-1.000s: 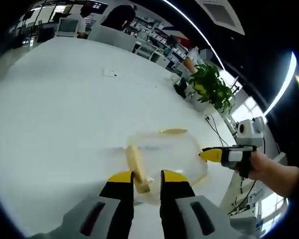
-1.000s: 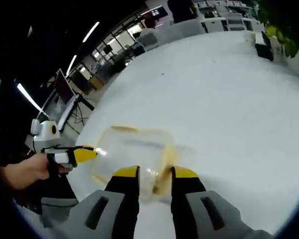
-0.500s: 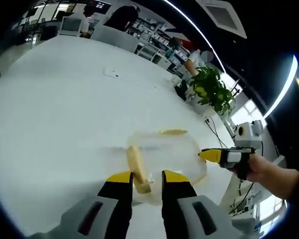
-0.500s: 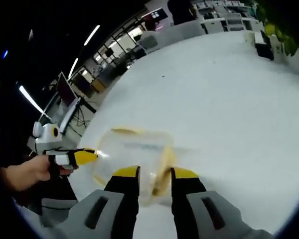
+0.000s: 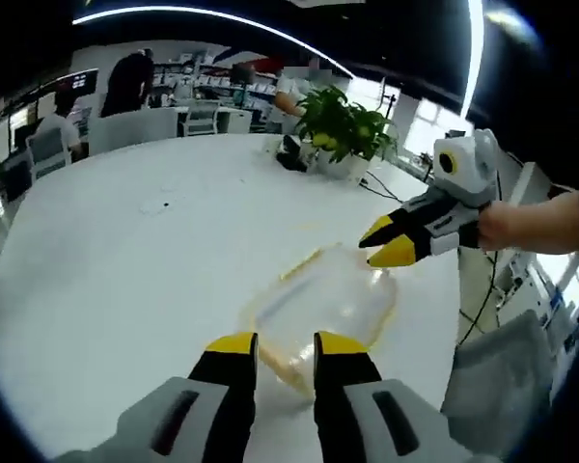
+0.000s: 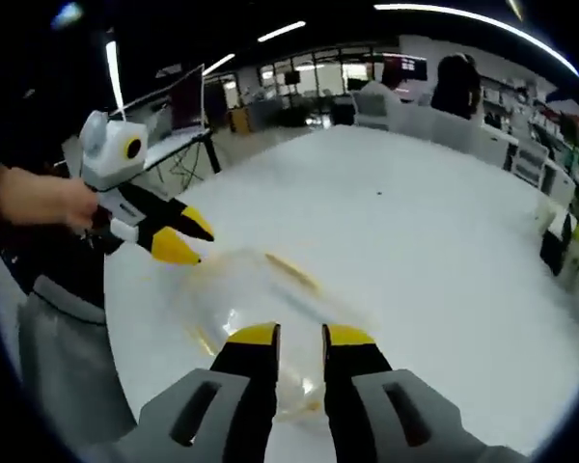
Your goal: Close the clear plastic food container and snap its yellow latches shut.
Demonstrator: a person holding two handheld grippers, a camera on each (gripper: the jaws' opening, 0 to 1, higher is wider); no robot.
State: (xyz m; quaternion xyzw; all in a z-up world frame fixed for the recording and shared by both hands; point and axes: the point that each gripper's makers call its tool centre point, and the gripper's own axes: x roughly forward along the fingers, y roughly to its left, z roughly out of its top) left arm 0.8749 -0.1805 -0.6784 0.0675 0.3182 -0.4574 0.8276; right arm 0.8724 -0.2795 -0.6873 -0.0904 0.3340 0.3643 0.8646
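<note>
The clear plastic container lies on the white table, lid on, just beyond my left gripper, whose yellow-tipped jaws stand open at its near edge. A yellow latch shows along its far side. My right gripper hovers over the container's right end, jaws slightly apart. In the right gripper view the container is blurred, with a yellow latch on it. The right gripper is open at its near edge, and the left gripper hangs open above its left end.
A potted plant stands at the table's far edge, with chairs and people behind. A grey chair back is close on the right; another grey chair back shows near the table. Hands hold the grippers.
Both views have swung and risen. Each gripper has lifted from the container's ends to hover above it, showing larger. The yellow latches that stood between the jaws are out of them.
</note>
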